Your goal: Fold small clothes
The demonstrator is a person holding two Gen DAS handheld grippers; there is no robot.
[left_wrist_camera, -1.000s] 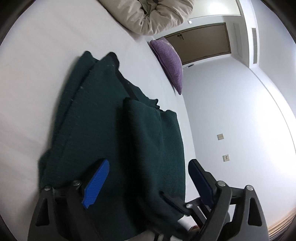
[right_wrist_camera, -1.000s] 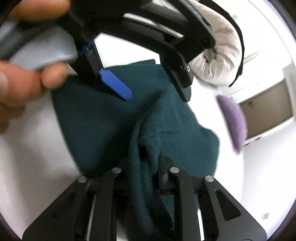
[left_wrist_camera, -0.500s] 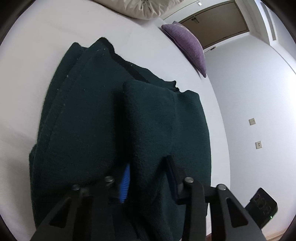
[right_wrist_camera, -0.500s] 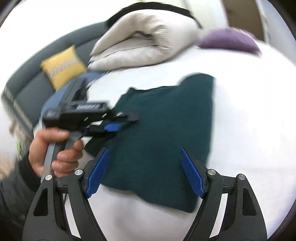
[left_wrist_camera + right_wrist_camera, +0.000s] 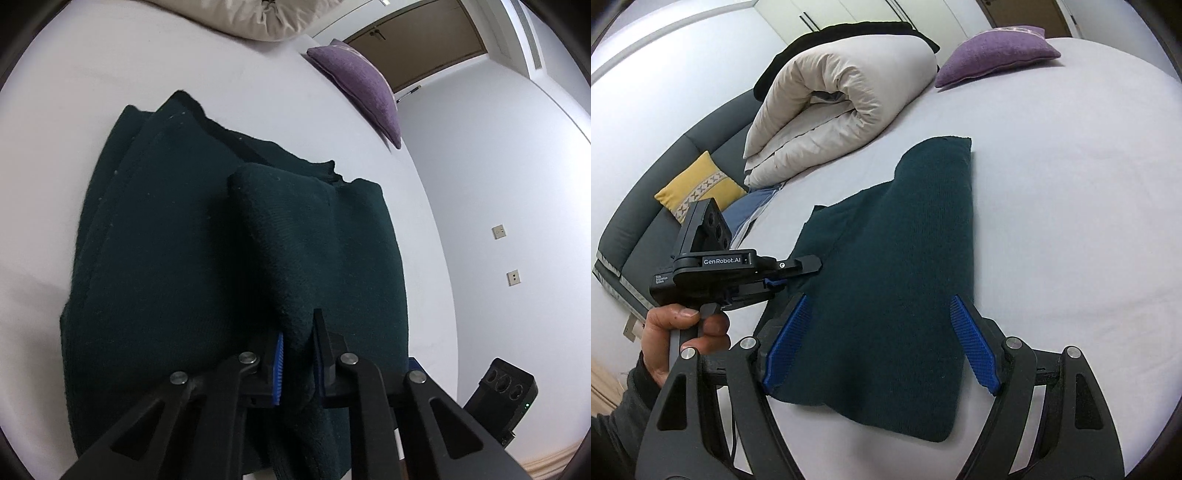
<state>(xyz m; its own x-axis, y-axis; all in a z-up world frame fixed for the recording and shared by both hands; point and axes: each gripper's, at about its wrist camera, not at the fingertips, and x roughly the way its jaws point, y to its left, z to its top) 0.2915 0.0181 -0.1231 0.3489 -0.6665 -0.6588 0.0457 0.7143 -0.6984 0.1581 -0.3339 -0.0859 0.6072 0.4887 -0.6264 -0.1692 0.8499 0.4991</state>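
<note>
A dark green knit garment (image 5: pixel 177 258) lies partly folded on the white bed sheet (image 5: pixel 92 92). A raised fold of it runs toward my left gripper (image 5: pixel 299 332), whose jaws are closing, with the pads pinching that fold's near end. In the right wrist view the same garment (image 5: pixel 905 258) stretches away across the bed. There the left gripper (image 5: pixel 798 273), held by a hand (image 5: pixel 676 328), grips its left edge. My right gripper (image 5: pixel 879 306) is open above the garment's near end, and its blue pads (image 5: pixel 971 347) press on nothing.
A rolled beige duvet (image 5: pixel 842 96) lies at the far side of the bed, with a purple cushion (image 5: pixel 993 55) to its right. A yellow cushion (image 5: pixel 698 184) rests on a grey sofa (image 5: pixel 639 236) at the left. Bare sheet (image 5: pixel 1071 184) spreads right of the garment.
My left jaws went from wide open to pinched on the garment's fold. My right gripper let go of the fabric, opened, rolled and swung away to the garment's other end.
</note>
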